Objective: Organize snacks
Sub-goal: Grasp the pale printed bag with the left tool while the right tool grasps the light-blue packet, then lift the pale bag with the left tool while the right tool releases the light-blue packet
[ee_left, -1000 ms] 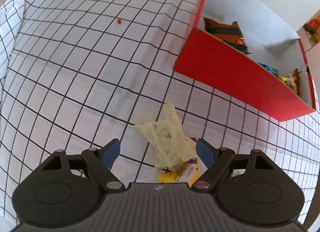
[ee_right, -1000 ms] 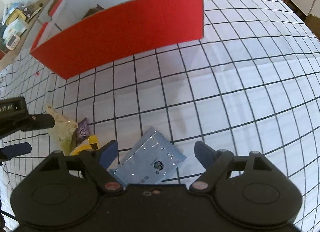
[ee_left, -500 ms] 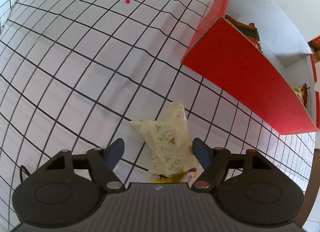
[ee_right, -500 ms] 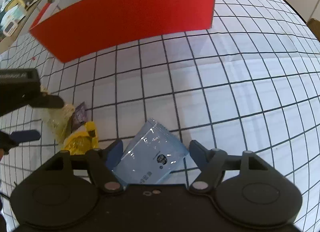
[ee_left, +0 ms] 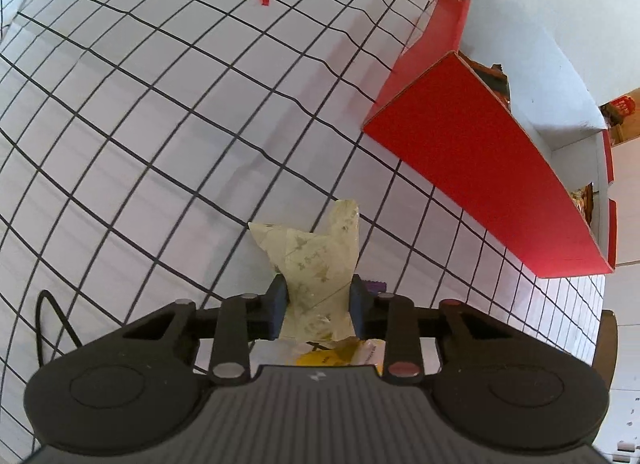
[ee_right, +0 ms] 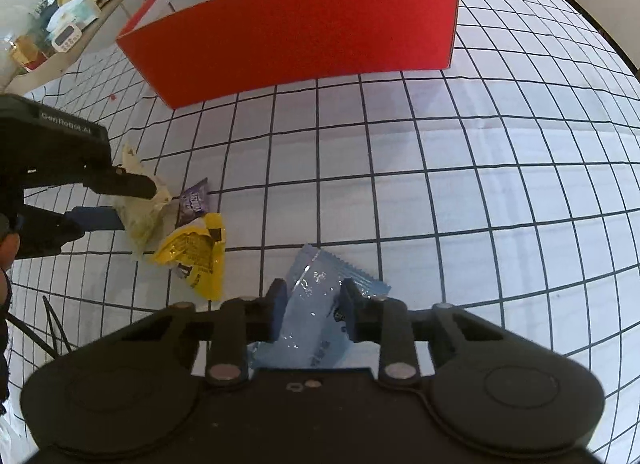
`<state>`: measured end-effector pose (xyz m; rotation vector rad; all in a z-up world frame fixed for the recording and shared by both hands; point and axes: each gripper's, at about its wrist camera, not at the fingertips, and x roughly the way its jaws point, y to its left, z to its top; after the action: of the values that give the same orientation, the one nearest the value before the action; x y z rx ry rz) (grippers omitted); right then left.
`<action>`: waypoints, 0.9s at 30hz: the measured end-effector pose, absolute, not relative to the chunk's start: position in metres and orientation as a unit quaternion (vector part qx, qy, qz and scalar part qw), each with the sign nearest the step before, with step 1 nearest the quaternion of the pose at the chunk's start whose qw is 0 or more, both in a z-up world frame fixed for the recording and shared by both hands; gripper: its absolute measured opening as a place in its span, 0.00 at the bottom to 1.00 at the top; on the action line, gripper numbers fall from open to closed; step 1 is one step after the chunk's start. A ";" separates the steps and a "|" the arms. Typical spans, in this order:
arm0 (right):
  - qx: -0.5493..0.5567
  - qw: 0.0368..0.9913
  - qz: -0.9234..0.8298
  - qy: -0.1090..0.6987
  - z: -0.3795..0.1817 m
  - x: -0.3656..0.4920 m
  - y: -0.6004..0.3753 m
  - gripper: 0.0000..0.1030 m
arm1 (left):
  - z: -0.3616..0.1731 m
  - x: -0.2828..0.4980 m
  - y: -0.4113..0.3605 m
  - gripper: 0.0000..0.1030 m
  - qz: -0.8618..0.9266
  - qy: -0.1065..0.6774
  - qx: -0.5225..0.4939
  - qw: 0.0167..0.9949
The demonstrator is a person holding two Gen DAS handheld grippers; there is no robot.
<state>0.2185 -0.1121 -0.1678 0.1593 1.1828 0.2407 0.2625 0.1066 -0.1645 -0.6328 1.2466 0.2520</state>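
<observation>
My left gripper [ee_left: 318,306] is shut on a pale cream snack bag [ee_left: 316,260] low over the checked tablecloth; the bag also shows in the right wrist view [ee_right: 140,203] between the left gripper's fingers [ee_right: 128,183]. My right gripper [ee_right: 314,310] is shut on a light blue snack packet [ee_right: 316,304]. A yellow packet [ee_right: 196,252] and a small purple packet [ee_right: 194,201] lie between the two grippers. The red box [ee_right: 304,31] stands farther back; it also shows in the left wrist view [ee_left: 472,151] with some snacks inside.
The white tablecloth with a black grid [ee_right: 460,183] covers the table. A shelf with small items [ee_right: 60,31] is at the far left. A tiny red scrap [ee_left: 263,0] lies on the cloth. A black cable [ee_left: 48,328] runs at the left.
Both grippers were open around their packets and have closed on them. Both have come lower and closer to the table.
</observation>
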 end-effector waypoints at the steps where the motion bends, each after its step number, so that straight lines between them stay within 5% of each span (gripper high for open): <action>1: 0.077 0.820 0.115 0.555 -0.165 0.216 -0.115 0.25 | -0.164 0.261 0.107 0.29 0.116 0.572 -0.289 0.759; 15: 0.091 0.826 0.146 0.537 -0.153 0.192 -0.136 0.08 | -0.137 0.221 0.114 0.28 0.103 0.558 -0.252 0.784; 27: 0.113 0.830 0.181 0.516 -0.139 0.176 -0.169 0.05 | -0.110 0.189 0.097 0.28 0.064 0.553 -0.210 0.803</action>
<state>0.1762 -0.1689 -0.1389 0.2400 1.0944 0.3835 0.1886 0.0969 -0.1105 -0.4497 1.1854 0.1381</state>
